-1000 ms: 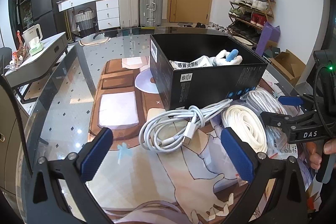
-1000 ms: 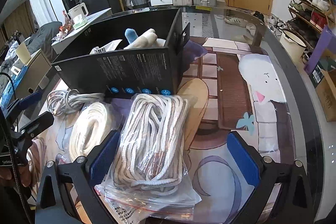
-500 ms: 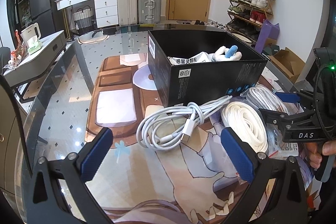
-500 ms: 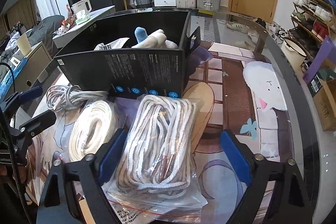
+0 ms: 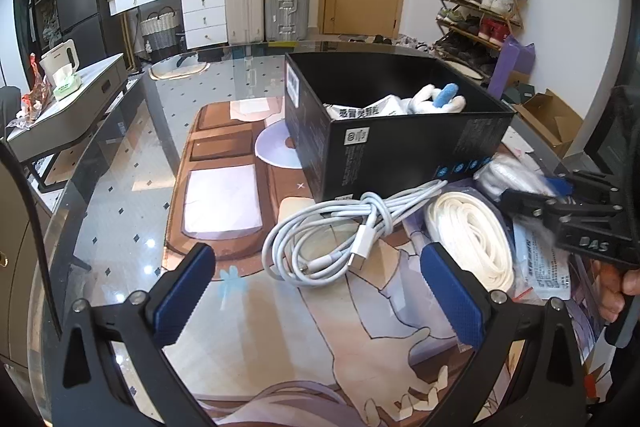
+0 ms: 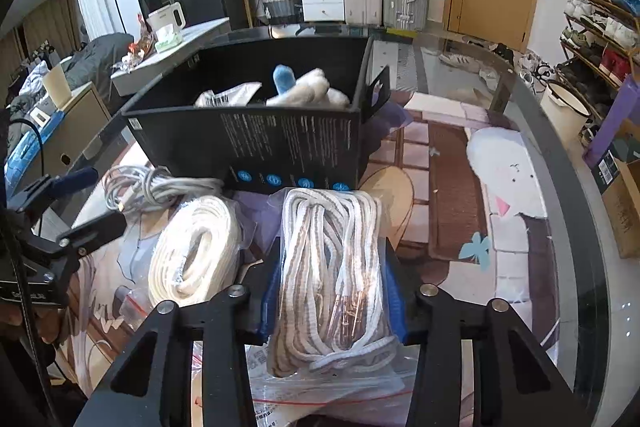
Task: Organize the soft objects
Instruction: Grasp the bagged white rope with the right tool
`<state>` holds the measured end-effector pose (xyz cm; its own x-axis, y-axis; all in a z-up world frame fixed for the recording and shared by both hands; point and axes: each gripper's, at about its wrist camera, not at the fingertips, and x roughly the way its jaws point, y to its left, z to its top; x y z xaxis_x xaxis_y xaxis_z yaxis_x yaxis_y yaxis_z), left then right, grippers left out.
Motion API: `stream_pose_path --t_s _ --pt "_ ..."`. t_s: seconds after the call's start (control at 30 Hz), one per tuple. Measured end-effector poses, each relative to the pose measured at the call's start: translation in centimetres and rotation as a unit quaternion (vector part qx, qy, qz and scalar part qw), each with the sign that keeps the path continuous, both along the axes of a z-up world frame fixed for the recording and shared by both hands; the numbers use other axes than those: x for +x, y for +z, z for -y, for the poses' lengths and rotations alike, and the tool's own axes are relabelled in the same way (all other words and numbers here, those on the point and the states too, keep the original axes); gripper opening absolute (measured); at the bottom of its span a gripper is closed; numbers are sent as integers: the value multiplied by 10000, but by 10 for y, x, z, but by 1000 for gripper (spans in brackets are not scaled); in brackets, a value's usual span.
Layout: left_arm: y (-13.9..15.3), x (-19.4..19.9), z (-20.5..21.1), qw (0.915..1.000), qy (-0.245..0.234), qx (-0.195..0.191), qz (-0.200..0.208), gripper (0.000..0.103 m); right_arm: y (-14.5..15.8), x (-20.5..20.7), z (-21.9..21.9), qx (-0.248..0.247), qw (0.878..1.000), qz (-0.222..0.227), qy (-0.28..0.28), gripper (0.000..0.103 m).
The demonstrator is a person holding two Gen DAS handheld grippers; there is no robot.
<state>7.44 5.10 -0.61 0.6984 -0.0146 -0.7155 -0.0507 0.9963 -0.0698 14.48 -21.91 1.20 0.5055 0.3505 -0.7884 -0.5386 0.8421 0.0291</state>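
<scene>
Biggest change from a second ago: the right gripper was spread wide around the bag of striped rope, and its jaws have just been closing, so now the blue pads are squeezed in against both sides of that bag, gripping it. The bag sits on the printed mat right in front of the black box, same place as before, with its far end just about touching the box wall. Next to it on the left is the coil of flat white cord in its own clear bag, and beyond that the white charging cable, neither of which moved. The left gripper hasn't budged: jaws wide open, nothing between the pads, hovering just short of the charging cable, not touching it. Inside the box there's a white and blue plush toy and a white packet, same as earlier. A hand shows at the right edge of the left view, holding the right gripper's handle.
</scene>
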Motion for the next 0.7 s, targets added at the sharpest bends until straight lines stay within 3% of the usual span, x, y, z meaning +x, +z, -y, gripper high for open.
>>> stream_pose_path --t_s 0.27,0.4,0.7 --pt "-6 15 2 9995 35 -22 -302 103 15 -4 5 241 9997 102 -9 43" --pt "-11 26 7 9984 76 126 -552 103 16 -4 8 264 9996 104 -29 43" --pt "-15 42 16 9970 81 323 -703 103 16 -4 10 290 9995 87 -41 43"
